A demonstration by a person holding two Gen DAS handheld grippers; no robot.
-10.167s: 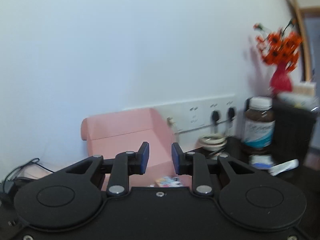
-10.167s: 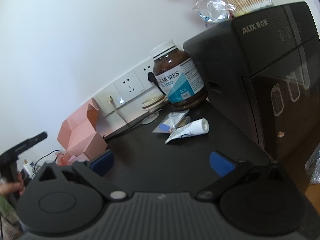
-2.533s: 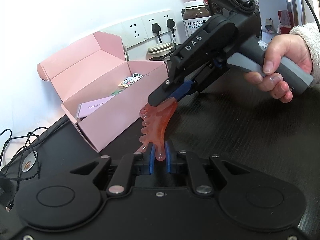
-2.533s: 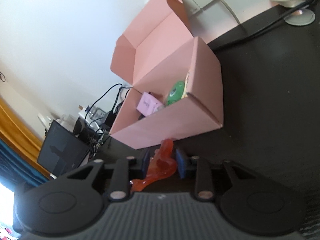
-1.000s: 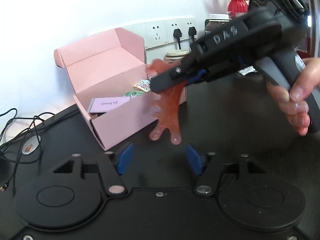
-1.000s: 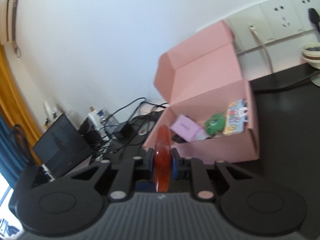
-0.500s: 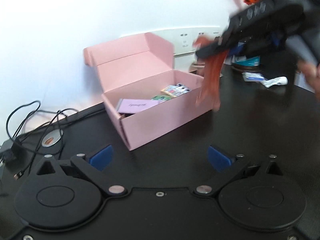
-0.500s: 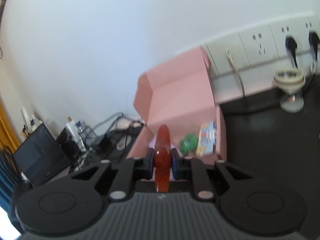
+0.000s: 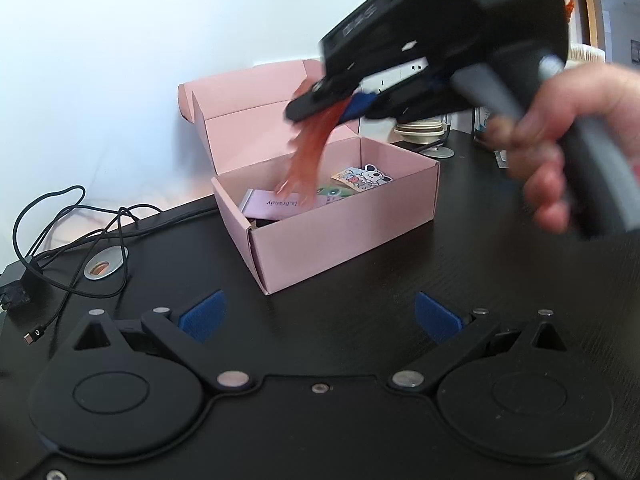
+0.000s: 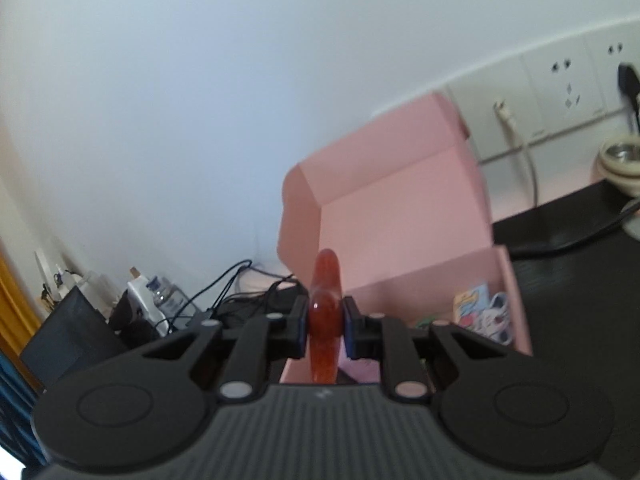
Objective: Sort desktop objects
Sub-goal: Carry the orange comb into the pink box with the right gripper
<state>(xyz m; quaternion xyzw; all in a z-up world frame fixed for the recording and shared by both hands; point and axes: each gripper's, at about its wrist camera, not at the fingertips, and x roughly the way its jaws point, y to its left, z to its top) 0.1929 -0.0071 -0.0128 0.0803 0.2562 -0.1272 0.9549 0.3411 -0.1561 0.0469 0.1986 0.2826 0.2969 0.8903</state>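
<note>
**mk_bench:** Left wrist view is showing the whole setup: the black desk (image 9: 500,280) is carrying an open pink box (image 9: 344,232), lid flap standing up at the back, and the right gripper (image 9: 316,98) is hanging over the opening with a translucent orange comb-like piece (image 9: 310,152) clamped in it. Piece is blurry, so I can't call the exact shape.

**tilde_rob:** Yep, right wrist view is showing those pads squeezing it tight. Which way is it lying?

**mk_bench:** Long axis is pointing down out of the jaws, toothed end dangling just above the pink card (image 9: 276,204) inside. So the box is sitting right below the claw, I'd say.

**tilde_rob:** And the left gripper (image 9: 318,316)?

**mk_bench:** Spread wide, holding nothing, sitting near the box's front corner. Right hand is the nearer one by far.
</note>
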